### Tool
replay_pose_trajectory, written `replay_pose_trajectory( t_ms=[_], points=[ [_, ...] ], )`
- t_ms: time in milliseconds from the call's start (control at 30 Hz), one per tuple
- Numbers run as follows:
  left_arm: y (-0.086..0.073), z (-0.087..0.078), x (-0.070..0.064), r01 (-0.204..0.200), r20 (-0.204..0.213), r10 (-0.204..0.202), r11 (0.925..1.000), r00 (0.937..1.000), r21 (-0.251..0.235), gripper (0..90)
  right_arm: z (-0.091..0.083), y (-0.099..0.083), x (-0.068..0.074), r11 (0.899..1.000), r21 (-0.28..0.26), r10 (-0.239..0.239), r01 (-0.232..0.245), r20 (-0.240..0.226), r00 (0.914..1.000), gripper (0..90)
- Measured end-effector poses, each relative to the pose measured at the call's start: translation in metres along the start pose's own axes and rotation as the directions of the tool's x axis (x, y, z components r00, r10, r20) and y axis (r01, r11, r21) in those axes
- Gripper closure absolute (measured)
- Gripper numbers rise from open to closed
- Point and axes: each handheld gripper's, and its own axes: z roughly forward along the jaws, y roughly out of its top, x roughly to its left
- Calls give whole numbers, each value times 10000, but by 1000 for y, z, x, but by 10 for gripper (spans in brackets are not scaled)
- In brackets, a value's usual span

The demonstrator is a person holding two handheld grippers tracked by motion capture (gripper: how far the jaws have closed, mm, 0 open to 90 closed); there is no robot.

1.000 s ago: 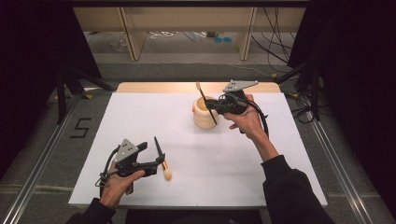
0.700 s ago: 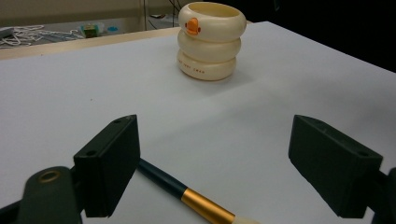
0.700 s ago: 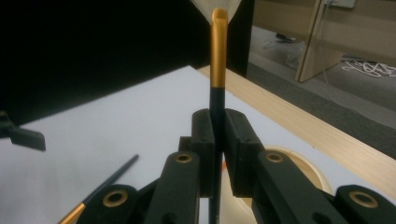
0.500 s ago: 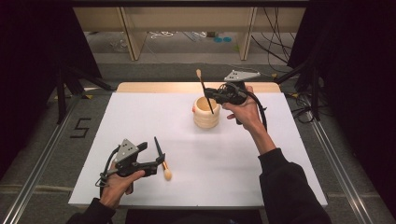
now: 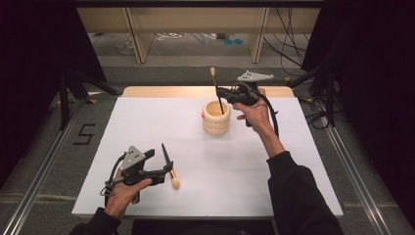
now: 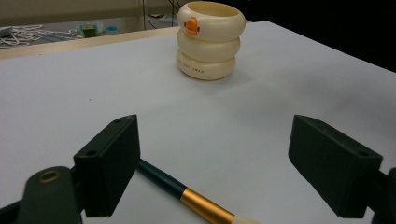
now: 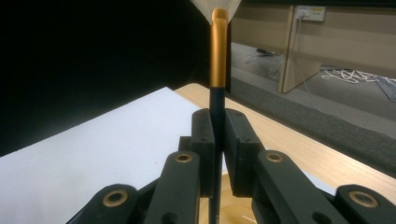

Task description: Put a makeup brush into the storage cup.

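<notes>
A cream ringed cup (image 5: 216, 117) with a small orange beak stands at the far middle of the white table (image 5: 274, 161). My right gripper (image 5: 220, 93) is shut on a dark-handled brush (image 5: 217, 93). The brush stands nearly upright, bristles up, with its lower end inside the cup. In the right gripper view the jaws (image 7: 218, 135) clamp the handle below the gold ferrule (image 7: 218, 51). My left gripper (image 5: 169, 172) rests open near the front left. A second brush (image 5: 168, 164) lies on the table between its jaws, close to the left jaw (image 6: 187, 200). The cup (image 6: 210, 42) stands farther ahead of it.
A wooden strip (image 5: 161, 91) runs along the table's far edge. Shelving legs and loose cables (image 5: 171, 36) lie on the floor beyond. A "5" mark (image 5: 84, 133) and a metal rail are at the left. Dark stands flank both sides.
My right gripper has lifted its brush and stood it more upright over the cup, shifting slightly away from me. The left gripper and its brush have not moved.
</notes>
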Motion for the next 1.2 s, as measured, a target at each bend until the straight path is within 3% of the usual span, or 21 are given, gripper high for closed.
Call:
replay_pose_trajectory(
  t_ms=[433, 600, 733, 800, 1200],
  points=[
    [0, 0, -1, 110, 34, -110, 9999, 9999, 70, 166, 17, -7, -10, 9987, -475, 218, -205, 273, 9994, 832],
    [0, 0, -1, 54, 17, -54, 10000, 10000, 60, 166, 23, -11, -11, 9987, -361, 364, -353, 322, 9988, 832],
    [-1, 0, -3, 411, 290, -412, 9991, 9987, 66, 166, 28, -14, -14, 9982, -430, 430, -415, 339, 9985, 832],
    [0, 0, -2, 167, 110, -168, 9998, 9998, 112, 166, 30, -16, -15, 9982, -477, 370, -350, 432, 9984, 832],
    [0, 0, -1, 257, 13, -257, 9997, 9997, 55, 166, 35, -24, -18, 9988, -283, 428, -411, 592, 9973, 831]
  ],
)
